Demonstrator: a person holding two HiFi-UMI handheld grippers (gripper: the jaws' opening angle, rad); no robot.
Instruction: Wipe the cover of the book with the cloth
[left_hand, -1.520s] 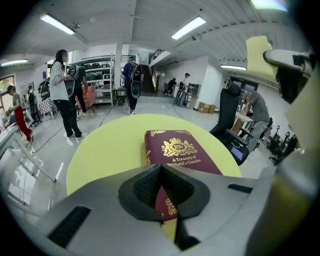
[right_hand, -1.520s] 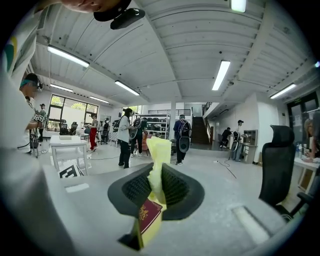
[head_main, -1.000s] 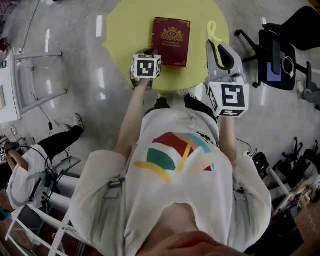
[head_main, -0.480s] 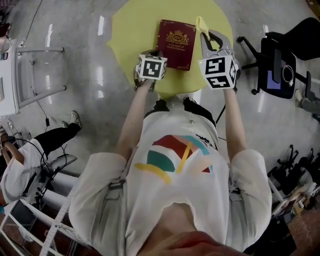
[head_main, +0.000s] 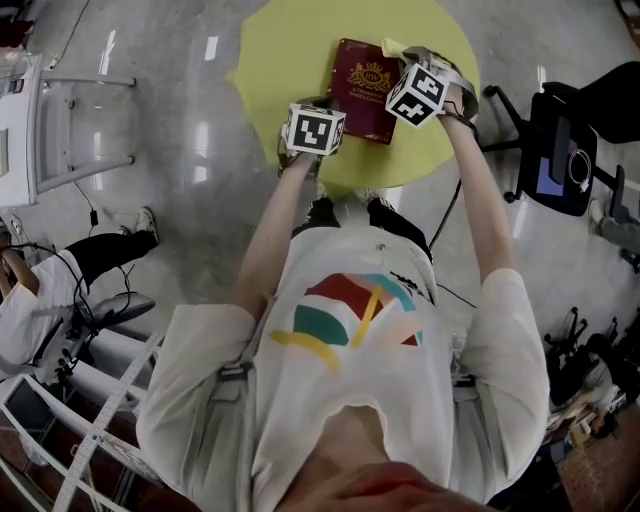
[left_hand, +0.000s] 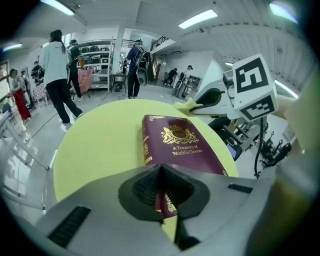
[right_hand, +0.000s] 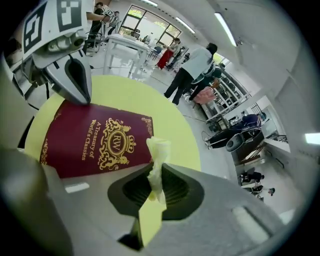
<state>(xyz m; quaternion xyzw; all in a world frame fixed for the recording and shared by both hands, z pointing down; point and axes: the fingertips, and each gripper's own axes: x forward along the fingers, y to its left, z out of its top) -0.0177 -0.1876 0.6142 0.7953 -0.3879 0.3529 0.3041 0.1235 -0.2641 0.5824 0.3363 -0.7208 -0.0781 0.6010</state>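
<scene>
- book (head_main: 362, 88): dark red hardback w/ gold crest + gold corner trim, title reads "a treasury of world's classics". closed, lying flat, front cover up on the round yellow table (head_main: 280, 50), over toward the edge nearest the person
- its near edge sits between the jaws of the left gripper (left_hand: 160, 172), which are clamped down on it
- cloth (right_hand: 156, 165): pale yellow, small, all bunched up. pinched in the right gripper (right_hand: 157, 172), w/ a tuft poking out past the jaws
- cloth is right by the book's corner, on the side away from the spine. can't tell if it's actually touching the cover tbh
</scene>
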